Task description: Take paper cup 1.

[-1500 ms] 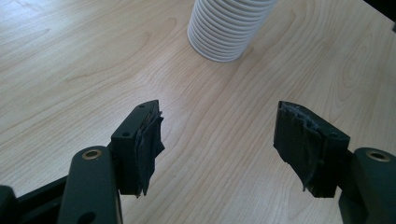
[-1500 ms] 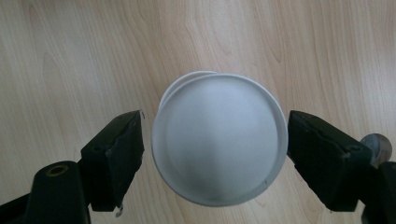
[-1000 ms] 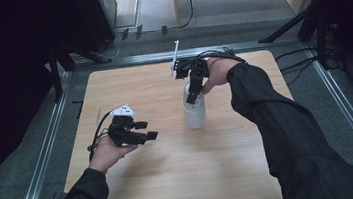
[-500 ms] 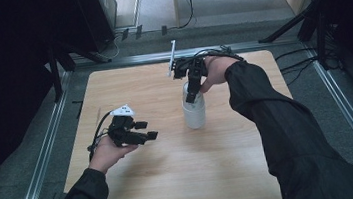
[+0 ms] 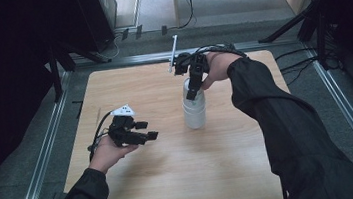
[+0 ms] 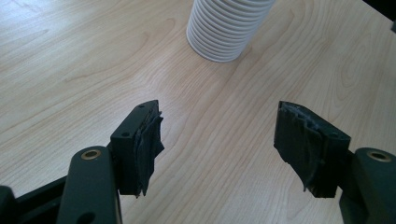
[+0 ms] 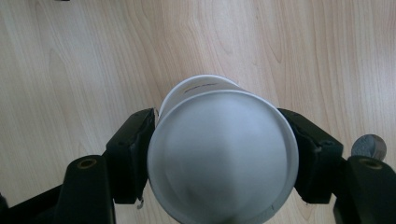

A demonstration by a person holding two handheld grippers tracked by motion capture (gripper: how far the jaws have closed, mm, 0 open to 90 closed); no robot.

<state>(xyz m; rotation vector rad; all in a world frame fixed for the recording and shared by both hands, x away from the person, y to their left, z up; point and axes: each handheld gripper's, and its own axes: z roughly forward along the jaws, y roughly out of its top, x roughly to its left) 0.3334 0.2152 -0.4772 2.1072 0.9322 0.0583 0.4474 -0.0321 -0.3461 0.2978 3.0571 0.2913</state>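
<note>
High view: a stack of cups point(image 5: 194, 108) was seen on the table point(image 5: 173, 180).
Top cup point(image 7: 223, 154): was gripped by the right gripper point(image 7: 223, 156); nothing was seen inside.
Left gripper point(image 6: 219, 149): was held wide open, apart from the stack.

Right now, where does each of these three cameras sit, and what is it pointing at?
High view: above the table, looking down; both sleeves and grippers.
Left gripper view: on the left gripper, facing the cup stack; open jaws.
Right gripper view: on the right gripper, looking down on the top cup between its jaws.
All share the cups.
</note>
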